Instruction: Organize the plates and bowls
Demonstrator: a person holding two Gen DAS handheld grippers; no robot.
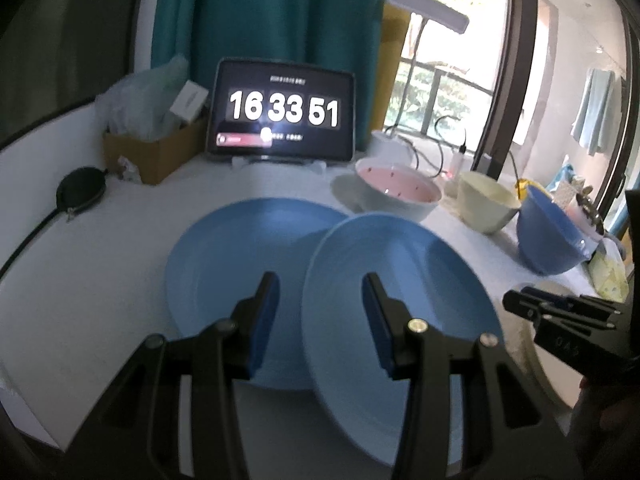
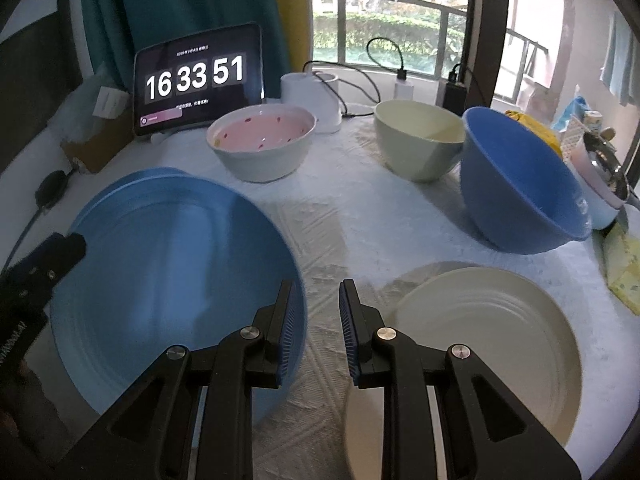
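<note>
Left gripper (image 1: 320,292) jaws apart over tilted blue plate (image 1: 400,280), right gripper (image 2: 316,296) jaws apart, empty.

Each camera sits close behind its tool, facing forward and down at the surface (image 1: 100,240); both views share the blue plate (image 2: 172,280) and the bowls ahead.

Three plates: two blue (image 1: 240,264) (image 1: 400,304), one cream (image 2: 492,344). Three bowls: pink-lined (image 2: 262,140), cream (image 2: 420,140), blue (image 2: 516,184). One tablet clock (image 2: 196,80).
</note>
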